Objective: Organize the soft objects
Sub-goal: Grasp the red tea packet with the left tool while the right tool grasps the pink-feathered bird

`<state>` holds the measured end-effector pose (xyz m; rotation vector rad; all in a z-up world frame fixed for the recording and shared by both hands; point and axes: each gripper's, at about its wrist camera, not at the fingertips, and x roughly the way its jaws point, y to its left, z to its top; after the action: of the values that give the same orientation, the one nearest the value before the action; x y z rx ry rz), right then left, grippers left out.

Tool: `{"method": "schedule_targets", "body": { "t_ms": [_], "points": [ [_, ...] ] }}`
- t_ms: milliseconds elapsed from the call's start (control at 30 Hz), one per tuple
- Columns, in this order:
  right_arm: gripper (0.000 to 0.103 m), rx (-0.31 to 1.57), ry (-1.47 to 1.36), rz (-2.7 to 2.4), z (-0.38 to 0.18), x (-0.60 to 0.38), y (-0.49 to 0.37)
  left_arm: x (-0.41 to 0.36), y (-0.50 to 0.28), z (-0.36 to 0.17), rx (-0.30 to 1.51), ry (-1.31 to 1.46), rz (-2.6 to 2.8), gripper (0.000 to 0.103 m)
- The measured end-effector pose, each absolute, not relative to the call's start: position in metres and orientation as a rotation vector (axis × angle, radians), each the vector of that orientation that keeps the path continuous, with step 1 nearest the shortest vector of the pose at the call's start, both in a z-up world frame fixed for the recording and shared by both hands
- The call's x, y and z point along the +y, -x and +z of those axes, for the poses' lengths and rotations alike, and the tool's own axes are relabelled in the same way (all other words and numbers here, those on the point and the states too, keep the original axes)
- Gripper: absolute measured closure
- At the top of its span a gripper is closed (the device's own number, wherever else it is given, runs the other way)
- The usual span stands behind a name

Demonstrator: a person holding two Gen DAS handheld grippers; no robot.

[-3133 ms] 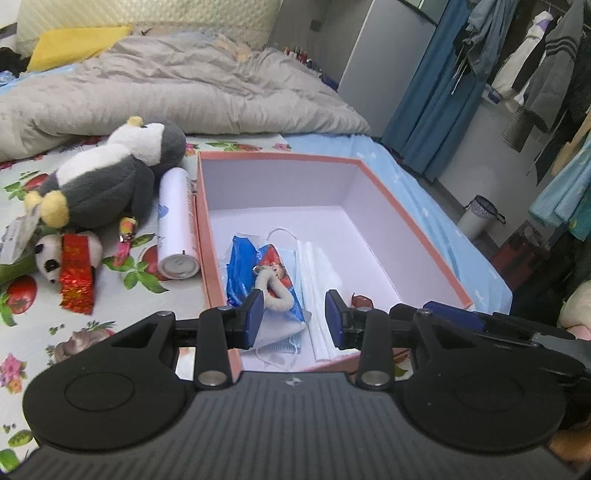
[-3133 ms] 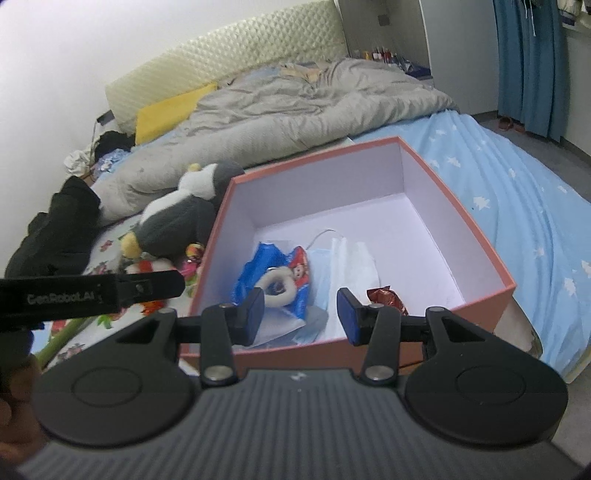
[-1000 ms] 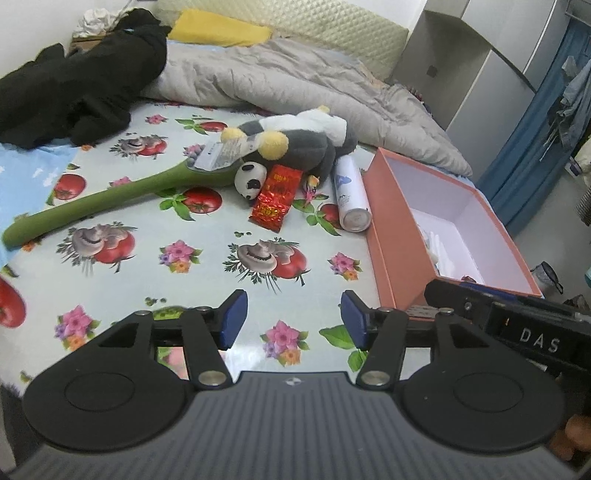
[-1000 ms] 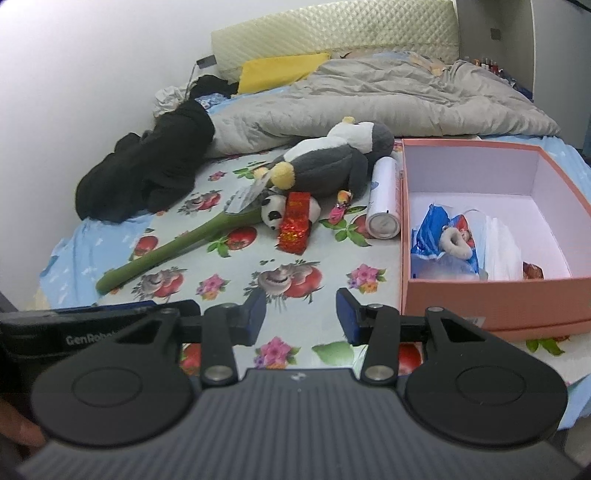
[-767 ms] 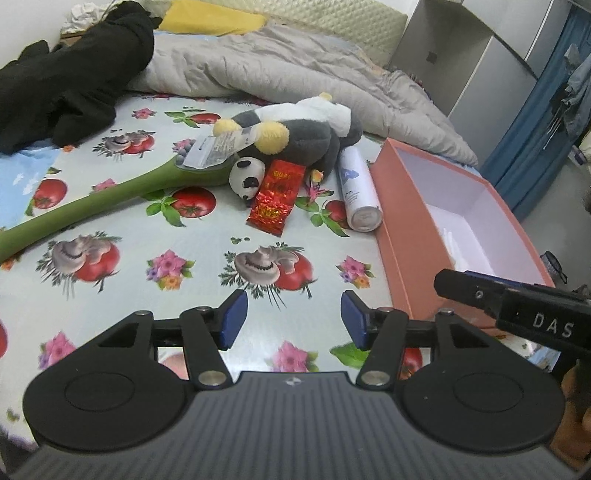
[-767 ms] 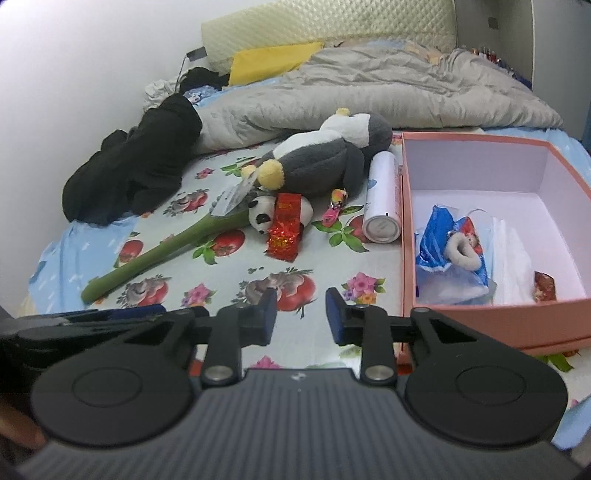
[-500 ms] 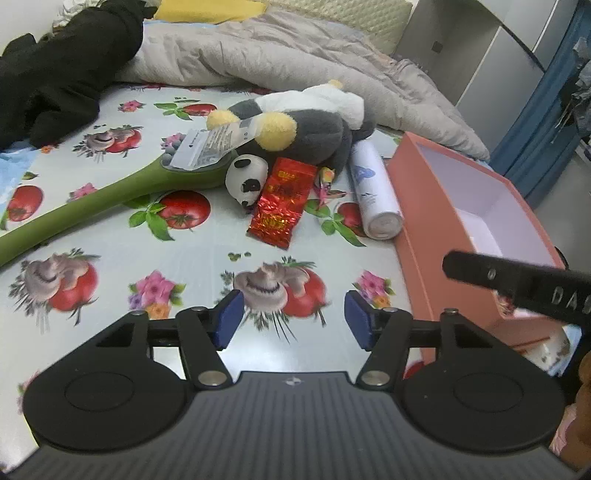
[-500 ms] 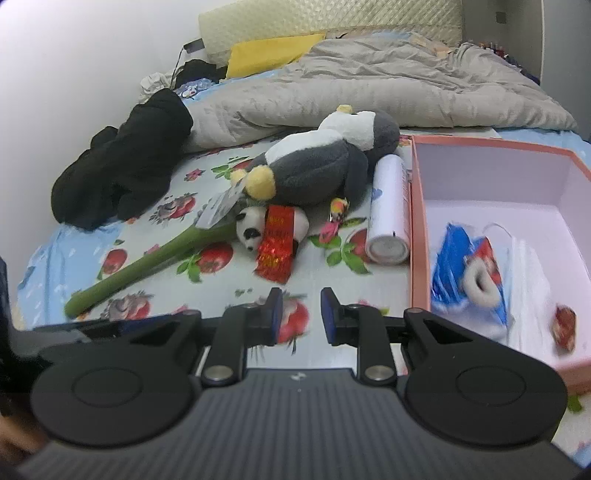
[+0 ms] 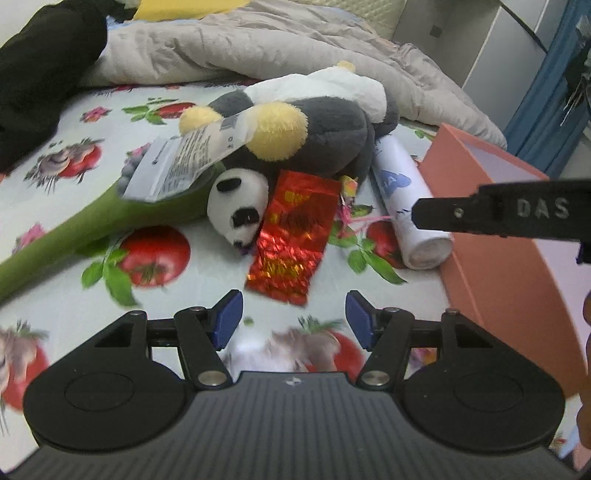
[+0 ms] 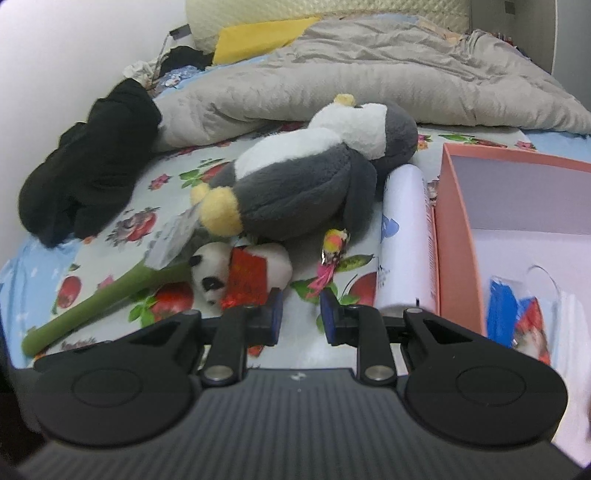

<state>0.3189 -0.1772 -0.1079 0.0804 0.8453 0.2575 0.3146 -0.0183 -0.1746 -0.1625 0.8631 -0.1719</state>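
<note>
A grey and white plush penguin [image 9: 317, 129] [image 10: 306, 184] with yellow feet lies on the fruit-print bedsheet. Below it are a small plush panda [image 9: 238, 206] [image 10: 208, 273], a red foil packet [image 9: 295, 236] [image 10: 245, 282], a green plush stem [image 9: 92, 225] [image 10: 96, 299] and a small pink feathered toy [image 10: 330, 254]. A white cylinder [image 9: 406, 206] [image 10: 404, 236] lies against the pink box [image 9: 498, 240] [image 10: 458, 236]. My left gripper [image 9: 293, 319] is open and empty, just short of the red packet. My right gripper [image 10: 301, 312] is partly open and empty, near the pink toy.
A grey duvet [image 10: 369, 74] and yellow pillow [image 10: 258, 31] lie behind the toys. Black clothing [image 10: 88, 170] is heaped at the left. The box holds a blue packet [image 10: 502, 314] and white masks. The right gripper's body [image 9: 509, 214] crosses the left wrist view.
Both grippers have moved forward and lower toward the toys. The right gripper's fingers have narrowed from wide open. The left gripper stays wide open.
</note>
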Motion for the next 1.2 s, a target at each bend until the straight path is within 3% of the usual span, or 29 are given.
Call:
{"method": "schedule_targets", "body": {
  "t_ms": [567, 867, 1200],
  "points": [
    [0.078, 0.980, -0.112, 0.215, -0.173, -0.165, -0.394, -0.020, -0.357, -0.218, 0.844, 0.088, -0.230, 0.036],
    [0.098, 1.017, -0.108, 0.202, -0.185, -0.166, -0.395, -0.020, -0.353, -0.219, 0.821, 0.113, -0.209, 0.044],
    [0.098, 1.000, -0.076, 0.208, -0.169, -0.170, -0.373, -0.020, -0.344, -0.206, 0.837, 0.137, -0.174, 0.047]
  ]
}}
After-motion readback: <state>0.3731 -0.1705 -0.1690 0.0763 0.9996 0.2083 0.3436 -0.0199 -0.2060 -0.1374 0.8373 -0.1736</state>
